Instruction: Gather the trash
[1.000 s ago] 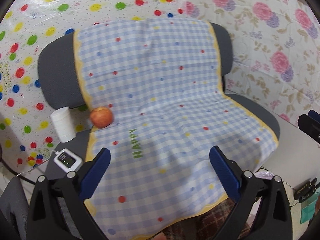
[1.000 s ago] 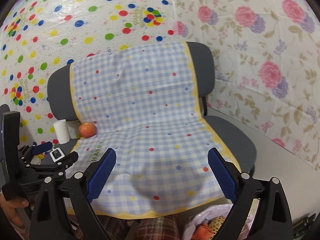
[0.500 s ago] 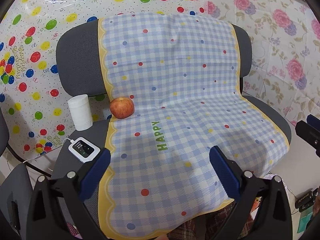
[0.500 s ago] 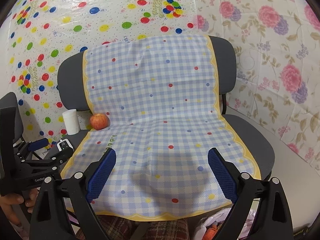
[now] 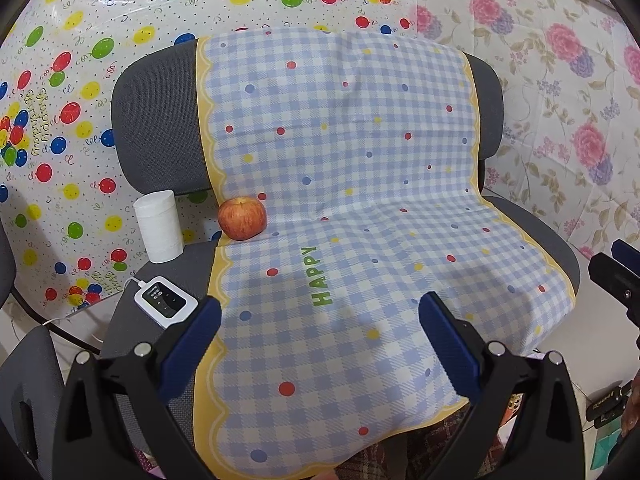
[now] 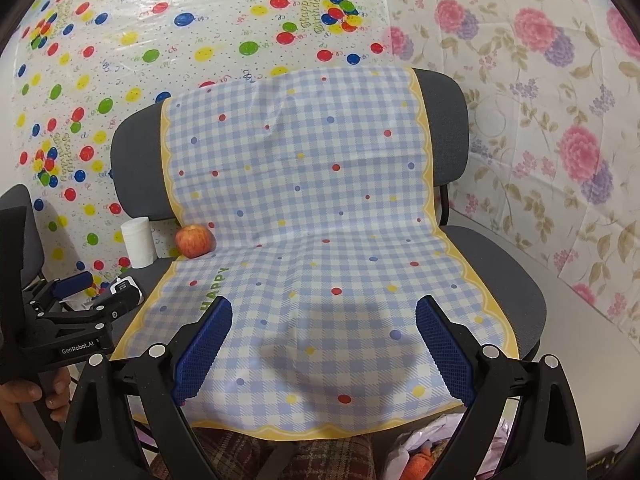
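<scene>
both grippers hover wide open in front of a cloth-draped grey chair [image 5: 156, 128].

going left to right, we see a white paper roll [image 5: 159, 226] standing upright on the chair seat by the balloon-print wall covering [image 5: 60, 80], a white remote with a cord [image 5: 165, 301] lying nearer us, and a red apple [image 5: 242, 218] just beside the roll, resting at the fold of the blue checked cloth [image 5: 360, 200] printed with "happy". our left gripper [image 5: 320, 318] holds its blue fingers [image 5: 192, 340] well apart over the cloth's front half, grasping nothing. our right gripper [image 6: 324, 322] is the same, fingers [image 6: 444, 348] spread and empty above the front edge. a flowered wall covering [image 6: 560, 120] fills the right side, and a bag with orange scraps [image 6: 420, 456] shows below the seat.
</scene>
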{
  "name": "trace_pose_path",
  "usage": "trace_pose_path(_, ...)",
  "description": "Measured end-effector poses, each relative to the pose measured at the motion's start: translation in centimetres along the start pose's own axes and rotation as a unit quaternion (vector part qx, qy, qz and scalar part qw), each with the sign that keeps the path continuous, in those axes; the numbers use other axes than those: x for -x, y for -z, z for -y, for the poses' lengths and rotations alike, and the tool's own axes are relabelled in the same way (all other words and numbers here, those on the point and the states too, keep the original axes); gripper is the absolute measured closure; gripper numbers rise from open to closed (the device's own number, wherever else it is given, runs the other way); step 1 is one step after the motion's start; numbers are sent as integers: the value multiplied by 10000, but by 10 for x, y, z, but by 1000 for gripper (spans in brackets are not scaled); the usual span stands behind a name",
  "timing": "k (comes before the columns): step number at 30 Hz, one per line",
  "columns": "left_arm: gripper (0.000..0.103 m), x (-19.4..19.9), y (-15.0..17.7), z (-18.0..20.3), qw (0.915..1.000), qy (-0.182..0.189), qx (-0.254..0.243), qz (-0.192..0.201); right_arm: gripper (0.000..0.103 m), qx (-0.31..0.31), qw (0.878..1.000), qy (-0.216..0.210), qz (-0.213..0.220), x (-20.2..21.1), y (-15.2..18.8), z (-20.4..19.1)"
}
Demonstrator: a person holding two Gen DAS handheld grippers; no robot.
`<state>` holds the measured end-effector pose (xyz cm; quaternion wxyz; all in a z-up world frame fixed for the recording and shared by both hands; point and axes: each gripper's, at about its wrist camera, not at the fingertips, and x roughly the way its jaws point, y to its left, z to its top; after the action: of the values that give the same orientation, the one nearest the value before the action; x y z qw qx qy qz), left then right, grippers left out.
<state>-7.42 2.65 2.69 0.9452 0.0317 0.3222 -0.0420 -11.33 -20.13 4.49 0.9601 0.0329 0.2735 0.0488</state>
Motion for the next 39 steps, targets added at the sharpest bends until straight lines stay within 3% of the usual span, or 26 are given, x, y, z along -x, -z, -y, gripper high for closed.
trace_pose_path(39, 7, 3, -1, 3, 10000, 23, 18, 21, 11, -22, 10000, 15, -34, 1, 3, 7)
